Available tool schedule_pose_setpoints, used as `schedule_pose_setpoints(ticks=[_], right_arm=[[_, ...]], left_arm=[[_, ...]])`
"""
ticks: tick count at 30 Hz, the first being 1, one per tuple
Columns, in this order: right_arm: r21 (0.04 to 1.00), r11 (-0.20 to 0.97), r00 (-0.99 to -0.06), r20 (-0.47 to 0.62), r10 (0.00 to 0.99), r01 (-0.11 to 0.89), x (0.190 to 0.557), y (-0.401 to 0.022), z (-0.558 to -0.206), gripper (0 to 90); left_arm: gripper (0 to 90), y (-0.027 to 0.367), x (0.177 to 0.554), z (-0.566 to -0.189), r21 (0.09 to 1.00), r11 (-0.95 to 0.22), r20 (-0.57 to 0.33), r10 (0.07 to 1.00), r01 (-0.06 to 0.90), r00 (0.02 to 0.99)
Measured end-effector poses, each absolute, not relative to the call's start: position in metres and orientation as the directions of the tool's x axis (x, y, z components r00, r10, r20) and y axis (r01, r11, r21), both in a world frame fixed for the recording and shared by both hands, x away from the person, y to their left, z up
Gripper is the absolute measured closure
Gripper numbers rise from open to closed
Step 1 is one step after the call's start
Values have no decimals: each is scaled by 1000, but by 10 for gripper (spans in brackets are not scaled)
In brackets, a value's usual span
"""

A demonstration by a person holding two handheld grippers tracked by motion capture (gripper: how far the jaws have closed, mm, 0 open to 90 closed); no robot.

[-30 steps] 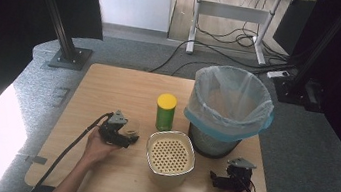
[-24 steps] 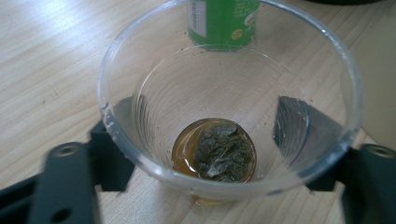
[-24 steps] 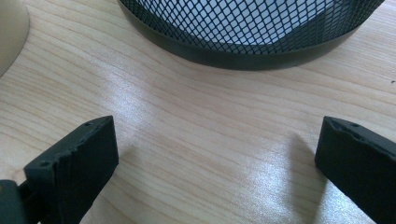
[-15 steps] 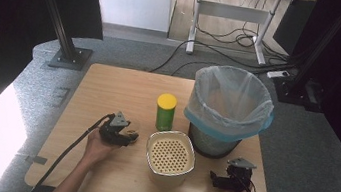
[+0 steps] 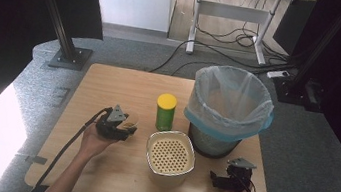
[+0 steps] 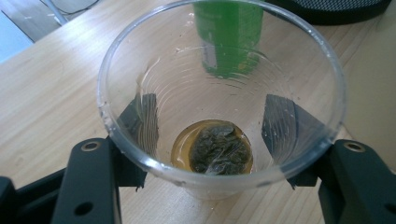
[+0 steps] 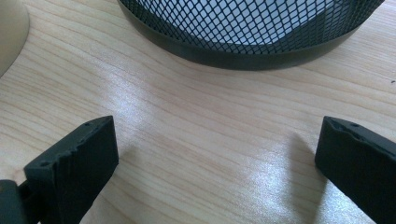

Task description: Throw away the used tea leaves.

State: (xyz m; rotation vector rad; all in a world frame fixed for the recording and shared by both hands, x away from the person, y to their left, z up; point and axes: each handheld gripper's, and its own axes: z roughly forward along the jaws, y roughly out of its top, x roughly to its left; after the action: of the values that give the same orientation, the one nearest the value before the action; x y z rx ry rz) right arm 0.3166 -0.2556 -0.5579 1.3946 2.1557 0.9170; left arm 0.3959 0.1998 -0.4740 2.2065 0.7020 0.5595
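Observation:
My left gripper (image 5: 125, 129) is shut on a clear plastic cup (image 5: 130, 120) at the table's left, and its jaws have just been closing on it. In the left gripper view the cup (image 6: 219, 88) sits between both pads (image 6: 142, 119), with wet tea leaves (image 6: 219, 151) and a little amber liquid at its bottom. It hangs a little above the wood. A green bottle with a yellow lid (image 5: 165, 111) stands just beyond it. My right gripper (image 5: 215, 179) rests open near the front right edge, with bare wood between its jaws (image 7: 217, 154).
A black mesh bin with a pale blue liner (image 5: 230, 104) stands at the right, its base (image 7: 243, 28) just ahead of my right gripper. A cream container with a perforated insert (image 5: 170, 155) sits at front centre. The wooden table (image 5: 109, 87) has free room at the back left.
My left gripper's jaws closed on the clear cup, and the hand rose slightly with it. The right hand stayed put.

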Motion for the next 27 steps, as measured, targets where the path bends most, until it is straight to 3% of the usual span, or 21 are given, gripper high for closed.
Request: schedule_pose_setpoints(ticks=[27], right_arm=[[716, 281, -413, 11, 911, 639, 317, -256, -558, 0]], left_arm=[[370, 179, 380, -416, 763, -625, 286, 557, 166, 780]])
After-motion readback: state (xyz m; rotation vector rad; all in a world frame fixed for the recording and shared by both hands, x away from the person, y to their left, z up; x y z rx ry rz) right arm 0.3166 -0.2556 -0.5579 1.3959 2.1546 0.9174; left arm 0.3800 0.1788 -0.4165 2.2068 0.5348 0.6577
